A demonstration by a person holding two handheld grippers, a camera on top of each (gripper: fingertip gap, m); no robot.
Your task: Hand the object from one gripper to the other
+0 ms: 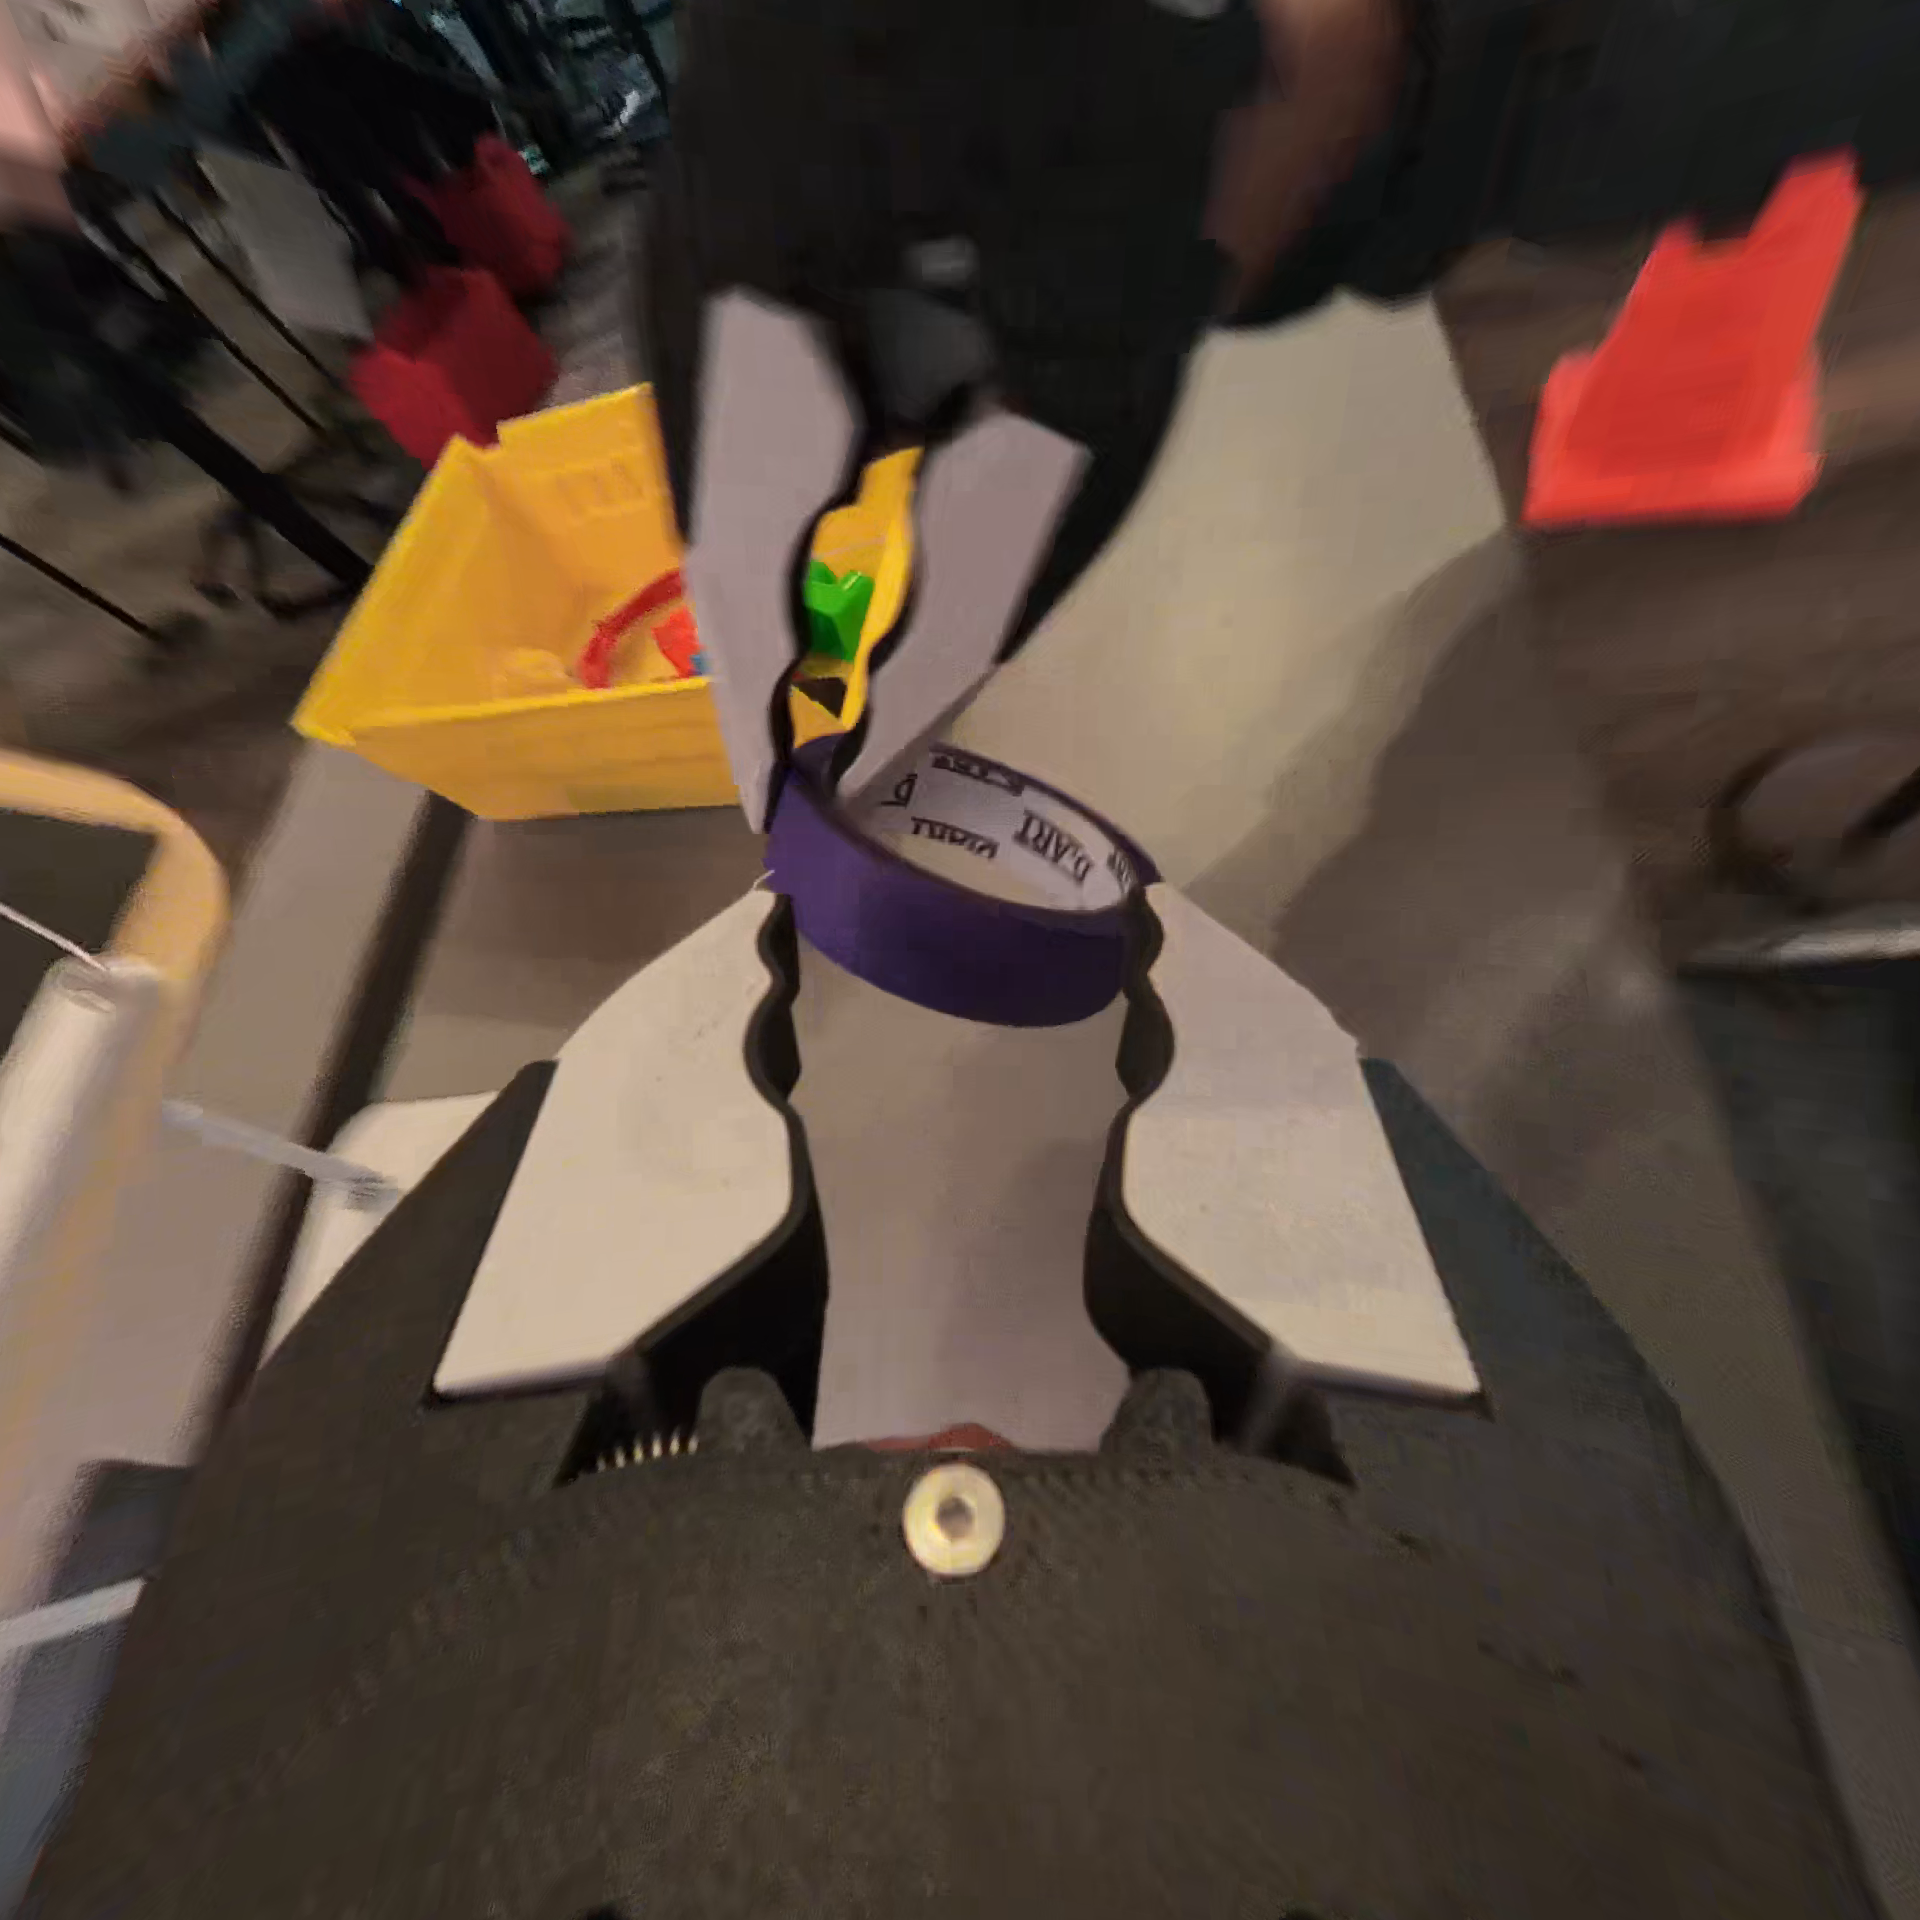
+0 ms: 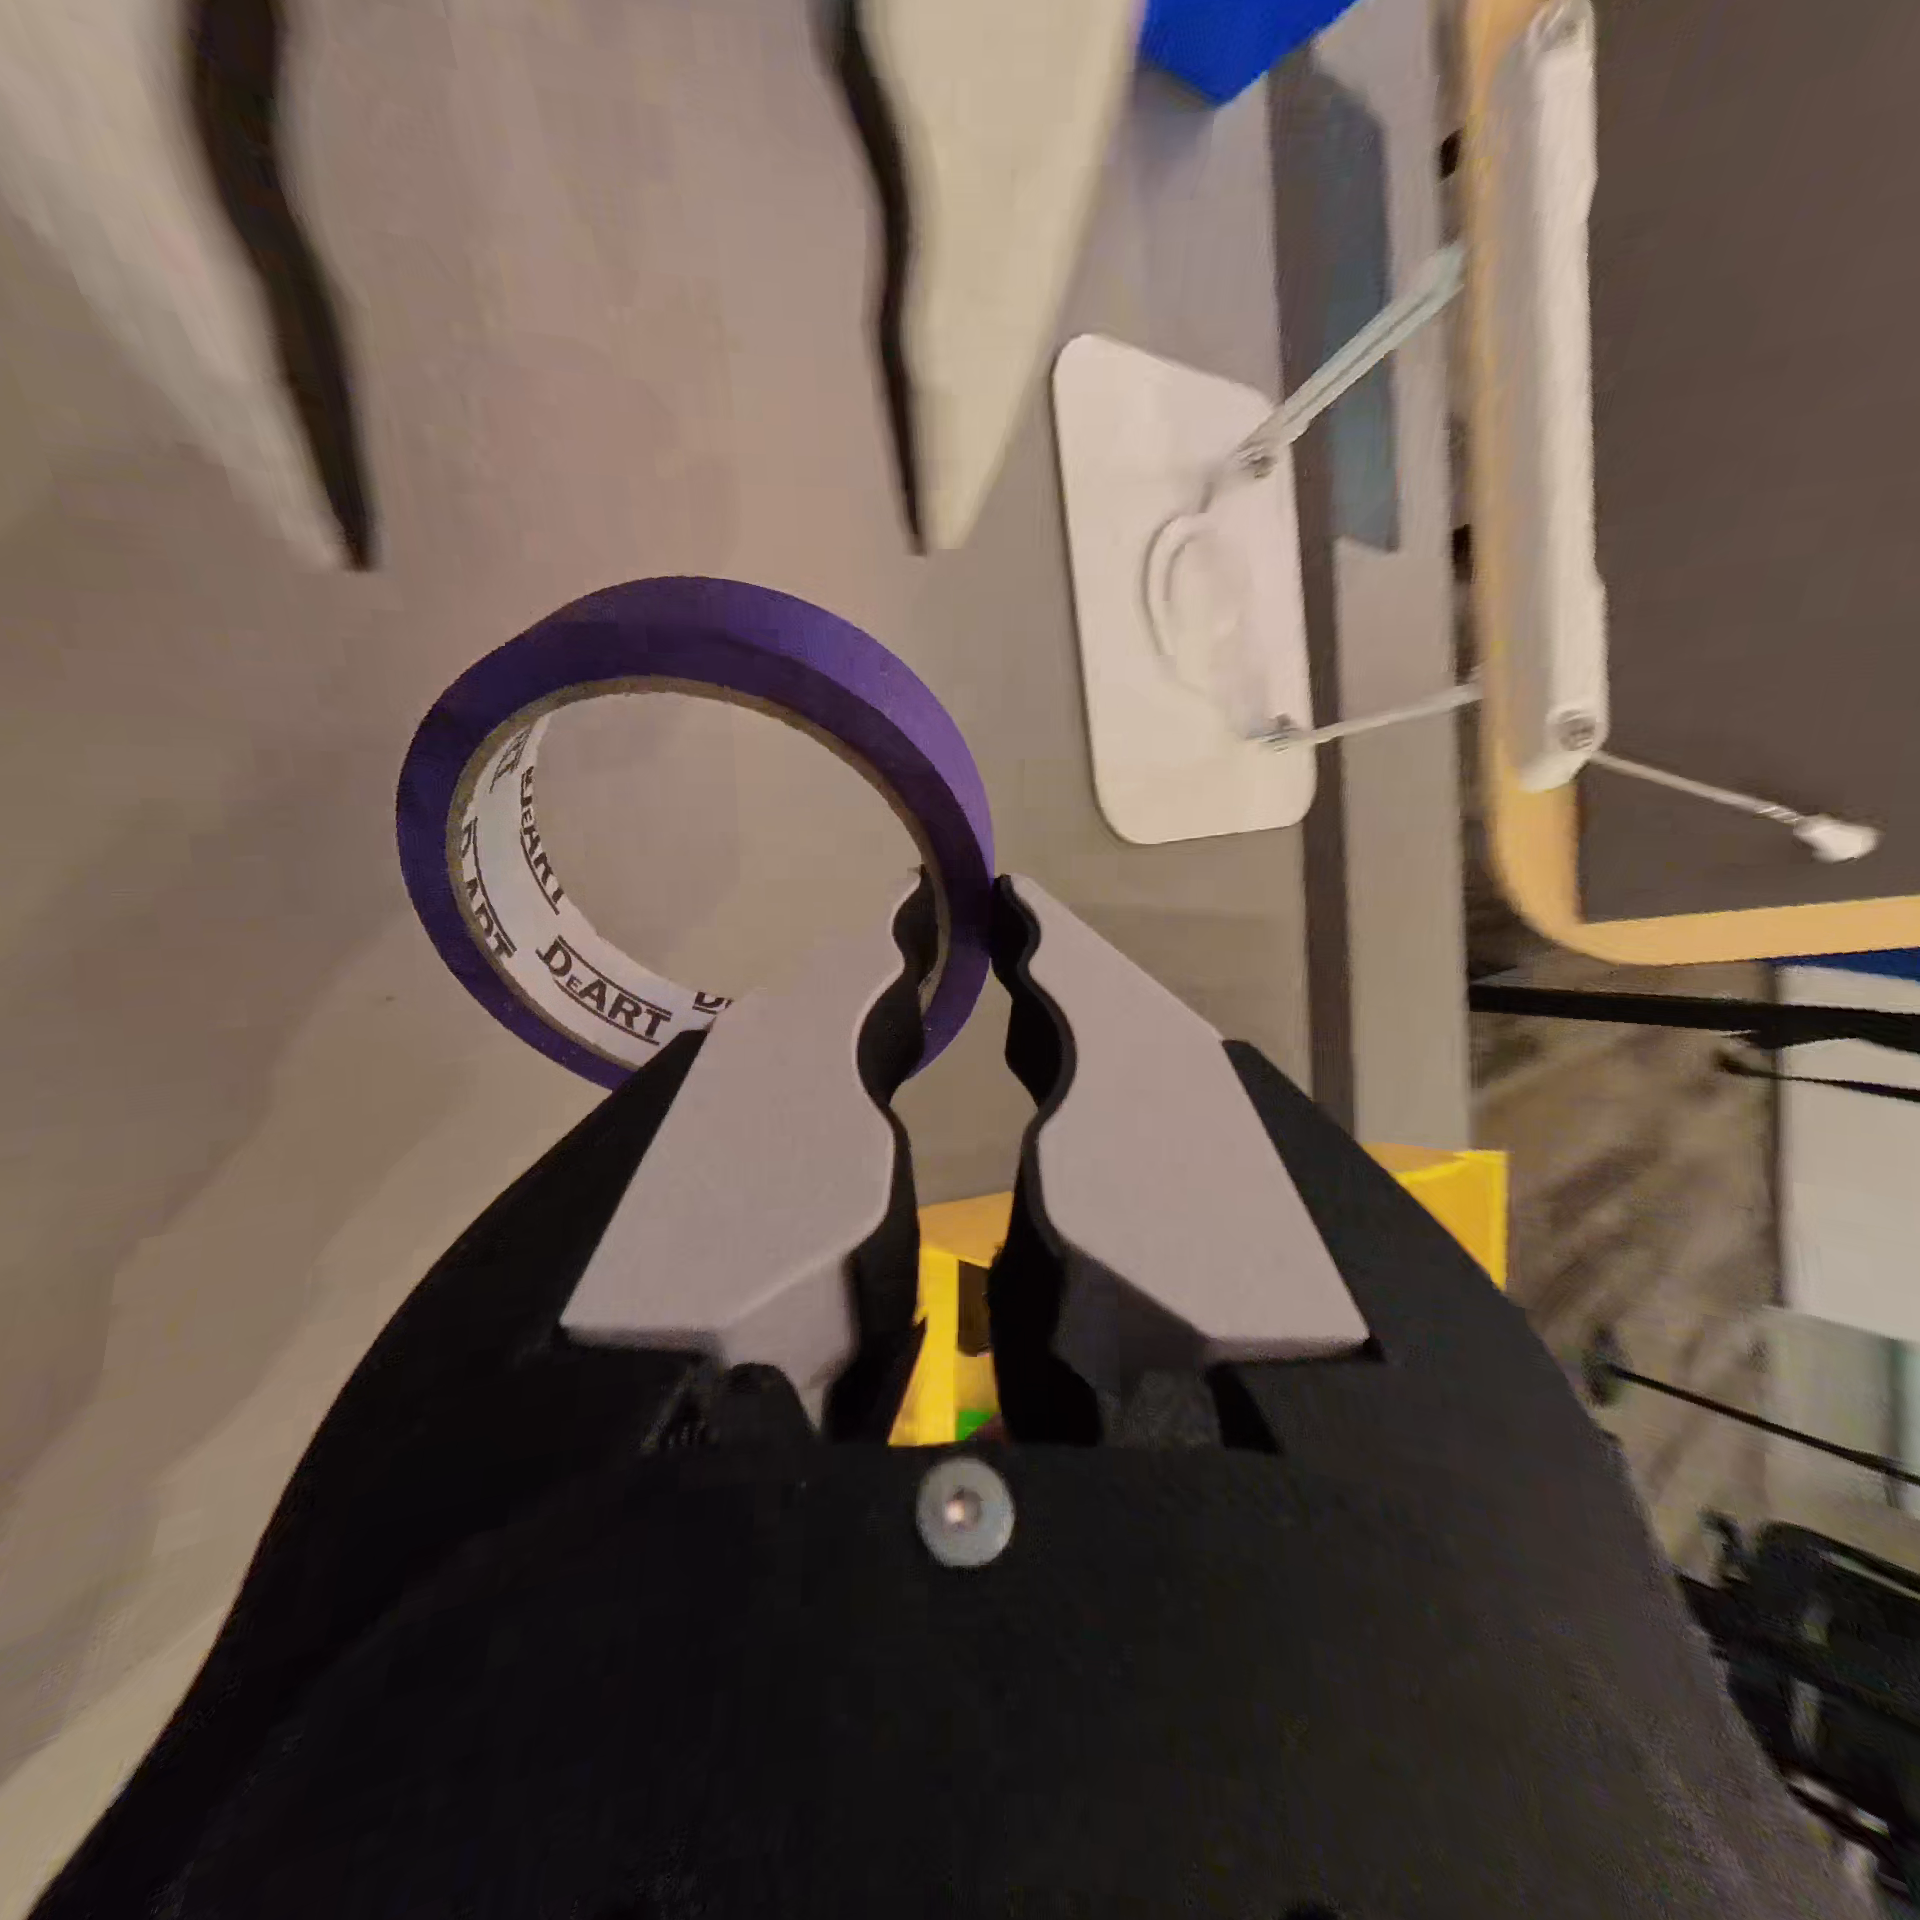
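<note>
A purple tape roll (image 1: 956, 956) hangs in the air over a pale table (image 1: 1226, 644). My right gripper (image 2: 961, 894) is shut on the roll's wall, with one finger inside the ring and one outside. The roll (image 2: 707, 634) stands out to the left of its tips. In the left wrist view the right gripper (image 1: 810, 800) comes in from the far side and pinches the roll's far left rim. My left gripper (image 1: 961, 904) is open, its fingertips (image 1: 1169, 914) flanking the roll. In the right wrist view the left gripper (image 2: 639, 551) is spread wide and stands clear of the roll.
A yellow bin (image 1: 499, 582) with small coloured toys stands behind the roll, and shows below my right fingers (image 2: 1455, 1195). A red bin (image 1: 1704, 384) is at the far right. A white plate with wires (image 2: 1184, 623) and a wooden chair arm (image 2: 1517, 831) lie beside the table.
</note>
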